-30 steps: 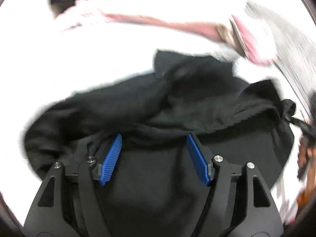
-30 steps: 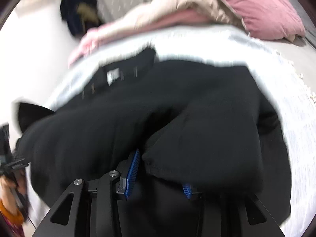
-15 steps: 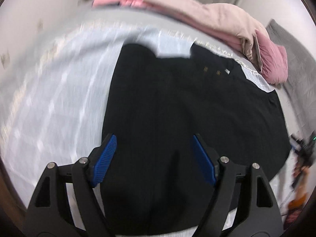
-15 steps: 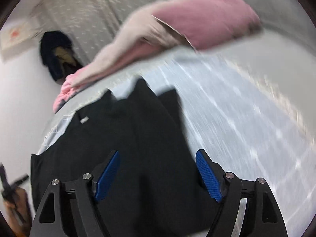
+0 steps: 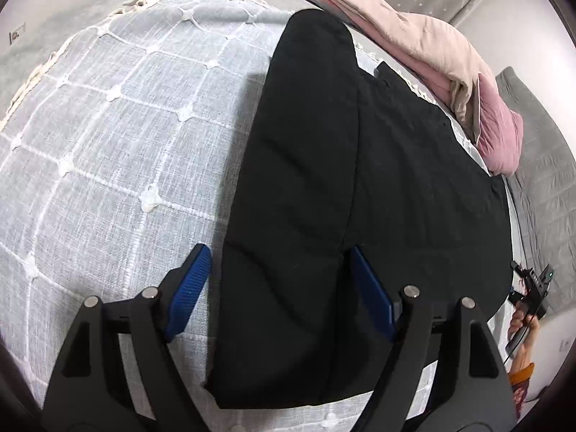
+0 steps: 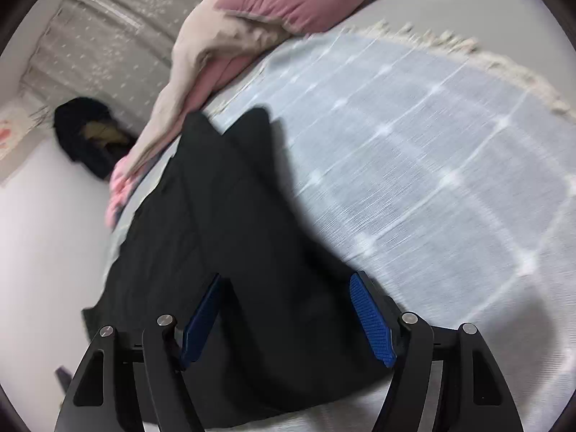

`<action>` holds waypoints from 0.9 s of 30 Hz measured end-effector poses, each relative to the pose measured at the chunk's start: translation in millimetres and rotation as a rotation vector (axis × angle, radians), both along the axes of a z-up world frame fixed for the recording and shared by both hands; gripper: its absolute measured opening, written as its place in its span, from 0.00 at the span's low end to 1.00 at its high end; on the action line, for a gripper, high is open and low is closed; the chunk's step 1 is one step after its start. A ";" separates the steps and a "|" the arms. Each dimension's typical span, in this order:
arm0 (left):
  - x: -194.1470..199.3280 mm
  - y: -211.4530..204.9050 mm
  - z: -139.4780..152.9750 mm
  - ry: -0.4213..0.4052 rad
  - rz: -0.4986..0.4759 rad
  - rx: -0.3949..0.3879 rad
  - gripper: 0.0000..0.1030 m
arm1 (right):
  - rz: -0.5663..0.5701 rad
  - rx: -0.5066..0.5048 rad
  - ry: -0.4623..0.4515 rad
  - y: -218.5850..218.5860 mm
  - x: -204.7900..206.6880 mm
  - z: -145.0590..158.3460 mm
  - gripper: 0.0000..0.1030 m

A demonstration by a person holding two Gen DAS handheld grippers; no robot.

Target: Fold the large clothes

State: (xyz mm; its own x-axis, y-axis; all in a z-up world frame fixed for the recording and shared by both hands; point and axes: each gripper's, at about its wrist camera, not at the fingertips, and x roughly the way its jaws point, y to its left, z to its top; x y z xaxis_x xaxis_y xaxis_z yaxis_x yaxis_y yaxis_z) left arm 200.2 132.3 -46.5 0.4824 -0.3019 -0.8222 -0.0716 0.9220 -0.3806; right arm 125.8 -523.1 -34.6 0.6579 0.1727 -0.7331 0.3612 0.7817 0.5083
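Observation:
A large black garment (image 5: 345,187) lies spread flat on a white checked bedspread (image 5: 118,136). One long panel of it is folded over its left side and forms a lengthwise seam line. My left gripper (image 5: 279,288) is open and empty, hovering above the garment's near left edge. In the right wrist view the same garment (image 6: 230,244) lies on the bedspread (image 6: 432,165). My right gripper (image 6: 288,318) is open and empty above the garment's near right edge. The other gripper shows small at the right edge of the left wrist view (image 5: 532,288).
A pink and beige duvet (image 5: 424,46) is bunched along the far side of the bed, also in the right wrist view (image 6: 259,32). A fringed bedspread edge (image 6: 468,50) runs at the right. A dark bag (image 6: 86,136) sits by the wall. Grey curtains hang behind.
Both grippers let go of the black garment and drew back. The garment went from bunched and lifted to lying flat on the bed. The right gripper opened.

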 end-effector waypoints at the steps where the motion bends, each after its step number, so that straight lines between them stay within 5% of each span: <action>1: -0.4 -0.8 -1.8 0.003 -0.012 0.004 0.81 | -0.012 -0.034 0.005 -2.4 -0.5 2.2 0.73; 4: 1.1 -8.8 -5.6 -0.016 -0.040 -0.012 0.86 | 0.030 0.029 0.033 -4.3 5.5 -14.2 0.74; 11: 11.1 -27.1 -11.2 -0.051 -0.119 -0.211 0.85 | 0.081 0.096 -0.004 8.4 17.8 -23.9 0.75; 12: 13.1 -29.6 -12.8 -0.055 -0.118 -0.240 0.82 | 0.097 0.106 -0.007 11.8 20.5 -25.5 0.71; 14: 16.0 -32.4 -13.3 -0.058 -0.107 -0.251 0.72 | 0.108 0.155 -0.004 15.9 24.9 -31.9 0.49; 15: 15.5 -33.1 -12.7 -0.060 -0.102 -0.255 0.63 | 0.111 0.223 -0.013 14.7 26.0 -36.9 0.42; 16: 15.8 -32.7 -13.2 -0.058 -0.089 -0.280 0.41 | 0.109 0.289 -0.023 13.3 24.8 -40.5 0.29; 18: 13.3 -28.8 -12.5 -0.043 -0.040 -0.331 0.32 | 0.073 0.371 -0.049 8.7 18.8 -40.4 0.25; 21: 4.3 -39.6 23.0 -0.103 -0.036 -0.282 0.24 | 0.065 0.371 -0.104 10.3 7.6 -13.3 0.21; 27: -29.1 -48.5 103.0 -0.230 -0.100 -0.333 0.22 | 0.119 0.338 -0.213 20.5 -31.9 57.2 0.19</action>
